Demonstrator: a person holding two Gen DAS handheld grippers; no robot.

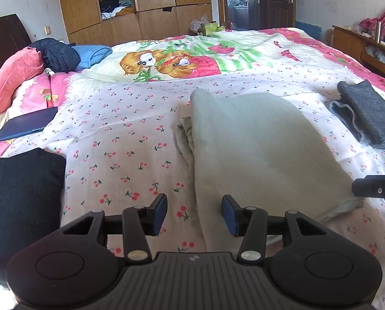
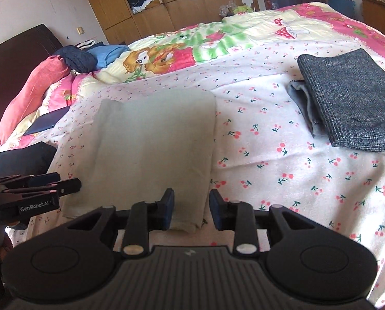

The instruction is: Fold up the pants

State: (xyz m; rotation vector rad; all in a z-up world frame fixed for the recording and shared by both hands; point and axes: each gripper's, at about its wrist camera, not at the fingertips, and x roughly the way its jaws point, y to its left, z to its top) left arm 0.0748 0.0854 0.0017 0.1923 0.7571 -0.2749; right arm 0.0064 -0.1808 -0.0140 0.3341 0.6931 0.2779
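Note:
The pale green pants [image 1: 264, 149] lie folded into a thick rectangle on the cherry-print sheet [image 1: 120, 139], their layered edge to the left. My left gripper [image 1: 194, 206] hovers open over the pants' near left edge with nothing between its blue pads. In the right wrist view the same pants [image 2: 156, 139] lie straight ahead. My right gripper [image 2: 191, 201] is open above their near right corner; the cloth shows in the gap and the pads do not press on it. The left gripper [image 2: 50, 183] shows at the pants' near left side, and the right gripper's tip [image 1: 373, 187] at their right.
A folded grey checked garment [image 2: 347, 98] lies to the right of the pants. A folded black garment [image 1: 22, 196] lies to the left, and beyond it a dark flat tablet [image 1: 24, 126]. Pillows and bundled clothes [image 1: 55, 54] sit at the headboard; a wooden wardrobe [image 1: 153, 5] stands behind.

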